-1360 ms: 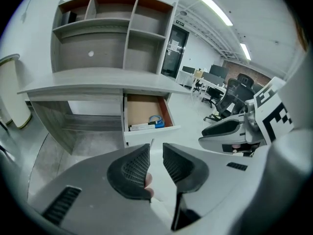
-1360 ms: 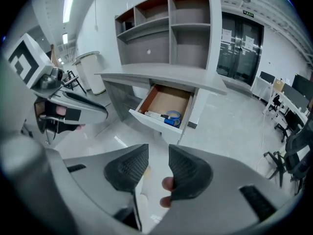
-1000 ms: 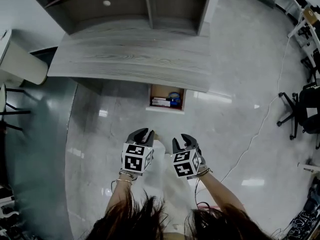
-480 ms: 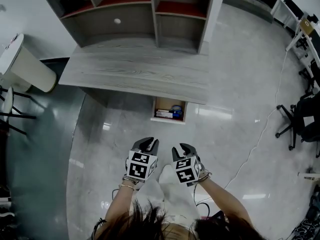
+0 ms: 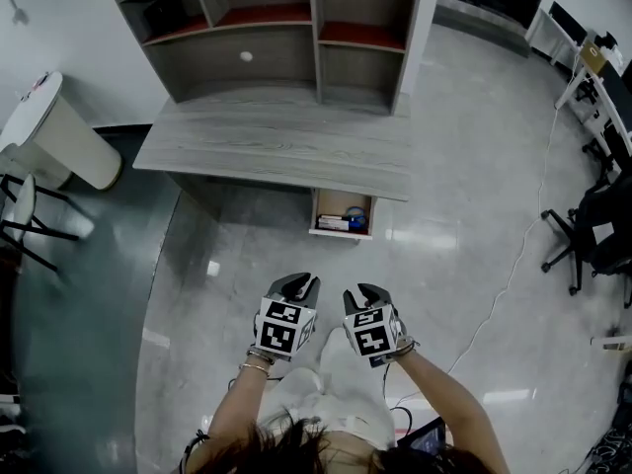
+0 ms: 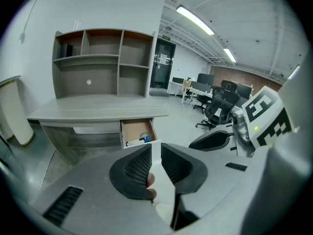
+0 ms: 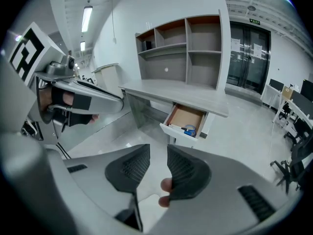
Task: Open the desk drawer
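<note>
Both empty, jaws slightly apart, right's just narrowing, my left gripper and right gripper back off the open drawer: job seems done

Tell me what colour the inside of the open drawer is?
Light brown, like plain wood. The drawer shows best in the right gripper view.

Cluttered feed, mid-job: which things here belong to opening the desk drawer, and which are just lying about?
Job: grey wood-grain desk; its small wooden drawer, already pulled out.
Lying about: grey shelf unit on the desk; blue item in the drawer; black office chair.
</note>
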